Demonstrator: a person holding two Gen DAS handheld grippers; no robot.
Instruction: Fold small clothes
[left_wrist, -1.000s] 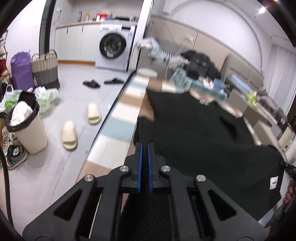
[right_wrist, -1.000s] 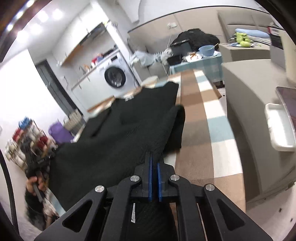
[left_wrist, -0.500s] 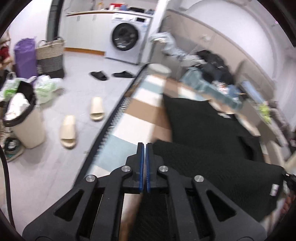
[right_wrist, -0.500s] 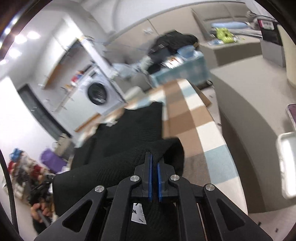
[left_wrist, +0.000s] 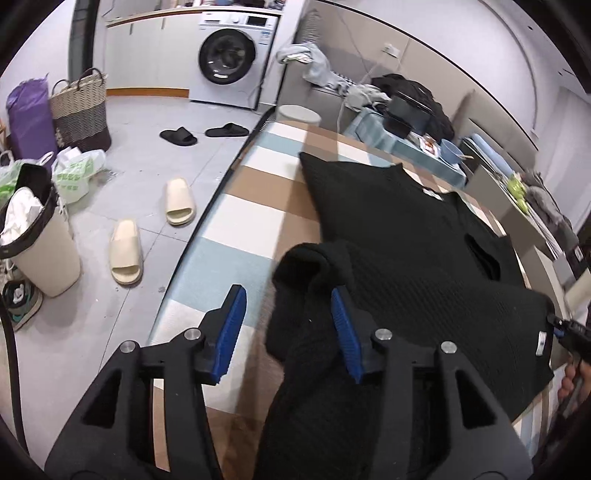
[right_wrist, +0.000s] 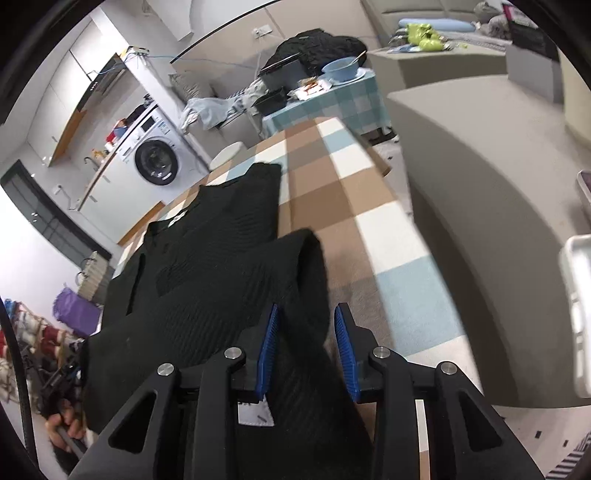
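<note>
On the checked tablecloth (left_wrist: 258, 177), as seen from the left wrist, a black knitted garment (left_wrist: 406, 229) lay spread, its near edge folded back over the rest. The left gripper (left_wrist: 286, 315) stood with its blue pads apart, having just been opening; a bunched corner of the garment lay between them, resting against the right-hand pad and clear of the left-hand one. Nothing was clamped. At the right edge of this view the tip of the right gripper (left_wrist: 570, 332) and a hand (left_wrist: 572, 380) behind it were visible beside the garment's far corner. On the floor beyond the table lay beige slippers (left_wrist: 155, 229) and black slippers (left_wrist: 203, 133), with a washing machine (left_wrist: 232, 55) against the wall.

From the right wrist, the same garment (right_wrist: 207, 258) covered the left part of the cloth (right_wrist: 332, 192). The right gripper (right_wrist: 304, 330) likewise held its pads parted, having just been opening, with a folded corner of the garment lying loose between them. A white label (right_wrist: 255, 411) showed on the fabric beneath the fingers. A blue bowl (right_wrist: 341, 69) stood on a table farther back.
</note>
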